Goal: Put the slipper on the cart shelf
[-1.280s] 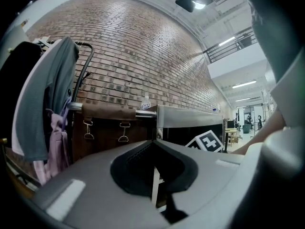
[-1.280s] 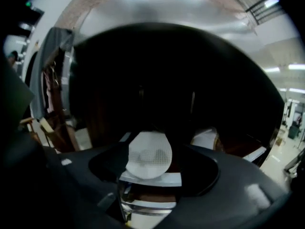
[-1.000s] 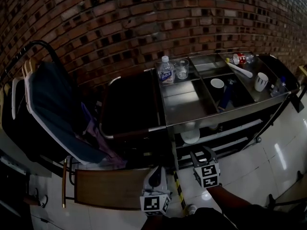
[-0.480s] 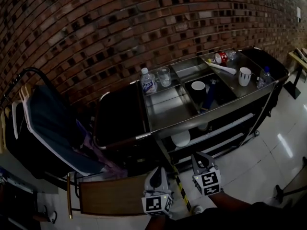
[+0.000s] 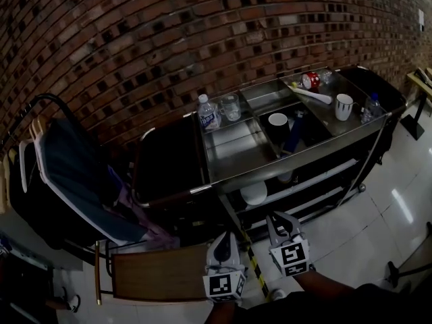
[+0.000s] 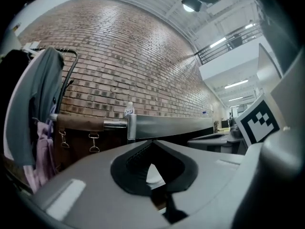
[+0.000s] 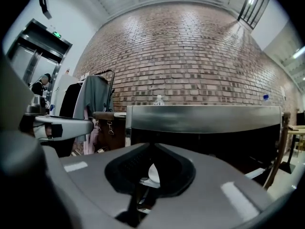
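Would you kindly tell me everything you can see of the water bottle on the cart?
The water bottle is clear plastic with a pale cap and a blue-and-white label. It stands upright in the rear left compartment of the steel cart top, close beside a clear glass; whether they touch is unclear.

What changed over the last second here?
The right gripper has just been closing its jaws, then eased them a trace; nothing is between them. The head view swung, so the cart sits further left in frame. The left gripper stays shut and empty; the bottle and mug on the cart are unmoved.
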Action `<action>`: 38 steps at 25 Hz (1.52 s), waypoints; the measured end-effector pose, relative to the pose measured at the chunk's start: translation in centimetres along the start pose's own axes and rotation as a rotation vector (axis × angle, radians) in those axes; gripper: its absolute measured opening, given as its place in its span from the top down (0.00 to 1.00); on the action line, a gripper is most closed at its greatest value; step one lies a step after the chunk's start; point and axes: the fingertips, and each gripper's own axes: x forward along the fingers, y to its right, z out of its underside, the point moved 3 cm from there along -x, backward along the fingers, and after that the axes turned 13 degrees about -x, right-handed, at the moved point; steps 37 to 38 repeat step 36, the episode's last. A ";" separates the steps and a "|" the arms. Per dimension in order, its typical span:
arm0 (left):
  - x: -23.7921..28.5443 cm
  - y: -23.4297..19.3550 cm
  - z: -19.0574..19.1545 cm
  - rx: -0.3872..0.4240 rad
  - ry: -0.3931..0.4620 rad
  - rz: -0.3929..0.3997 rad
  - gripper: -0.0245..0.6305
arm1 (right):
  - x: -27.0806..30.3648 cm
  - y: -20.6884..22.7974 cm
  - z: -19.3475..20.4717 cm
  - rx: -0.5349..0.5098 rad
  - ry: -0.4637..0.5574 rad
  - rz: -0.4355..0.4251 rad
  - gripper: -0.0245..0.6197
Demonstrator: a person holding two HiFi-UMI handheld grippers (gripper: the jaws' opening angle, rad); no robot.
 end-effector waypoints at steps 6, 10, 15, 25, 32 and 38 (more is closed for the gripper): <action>-0.4 0.1 -0.8 0.000 0.038 0.010 0.94 | 0.2 -0.8 0.1 -0.007 -0.002 -0.023 0.93; -0.6 -0.1 -1.3 0.000 0.052 0.001 0.93 | 0.2 -1.3 -0.5 -0.009 0.020 -0.037 0.96; -0.5 -0.2 -1.4 0.008 0.050 0.004 0.93 | 0.1 -1.3 -0.8 -0.010 0.038 -0.020 0.96; -0.2 0.3 -1.3 0.020 0.037 0.011 0.92 | -0.2 -1.4 -1.0 -0.005 0.069 -0.020 0.96; -0.1 0.5 -1.0 0.014 0.021 0.005 0.92 | -0.4 -1.6 -0.7 -0.003 0.071 -0.026 0.96; 0.0 0.4 -0.8 0.013 0.014 0.008 0.92 | -0.6 -1.7 -0.7 -0.027 0.082 -0.010 0.96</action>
